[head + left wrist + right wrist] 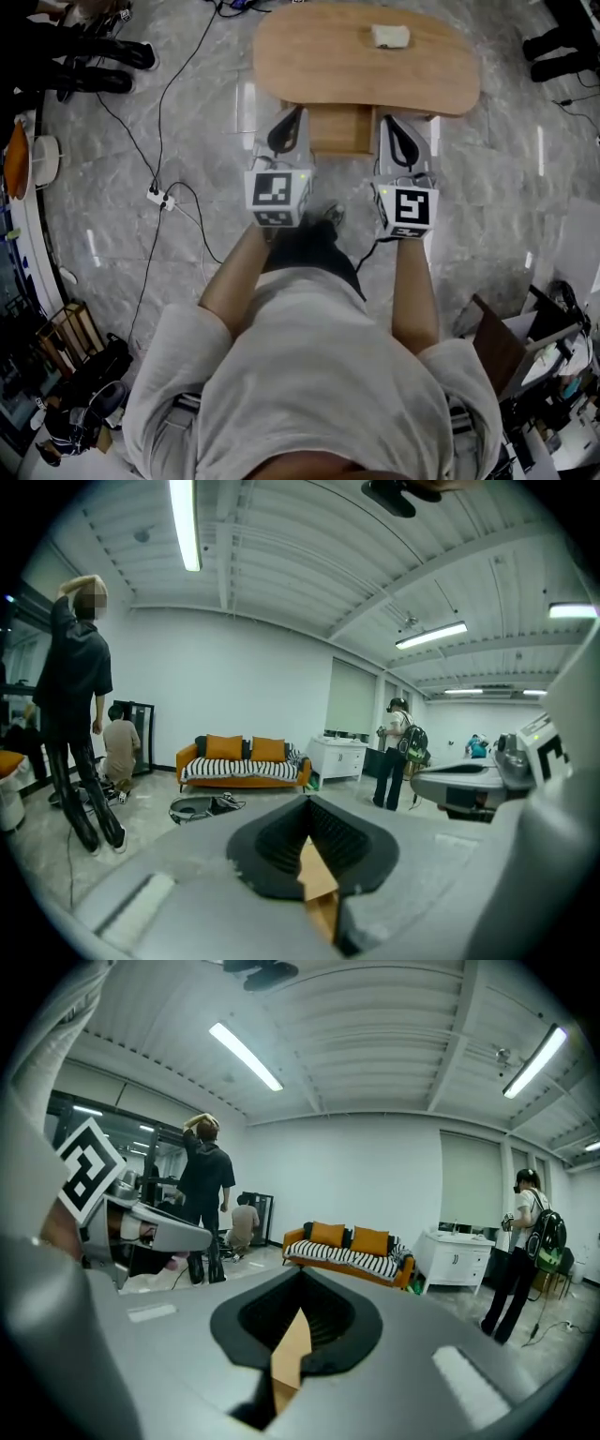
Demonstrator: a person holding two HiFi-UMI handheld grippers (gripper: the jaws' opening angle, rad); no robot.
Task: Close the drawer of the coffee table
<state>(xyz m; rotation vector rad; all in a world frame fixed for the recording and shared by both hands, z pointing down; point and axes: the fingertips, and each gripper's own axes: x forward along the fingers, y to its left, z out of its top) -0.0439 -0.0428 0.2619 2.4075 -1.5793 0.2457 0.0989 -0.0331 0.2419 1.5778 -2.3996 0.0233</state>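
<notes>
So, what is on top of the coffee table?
Only a small white thing, perhaps a cloth, lies on the coffee table. Its top covers the drawer except the pulled-out front.

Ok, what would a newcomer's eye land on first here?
The oval wooden coffee table sits at the top of the head view, its drawer pulled out toward the person. The left gripper and right gripper flank that drawer, jaws shut. A small white object lies on the table.

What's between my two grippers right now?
The open drawer of the coffee table, with the left gripper and right gripper flanking it; the head view shows this.
</notes>
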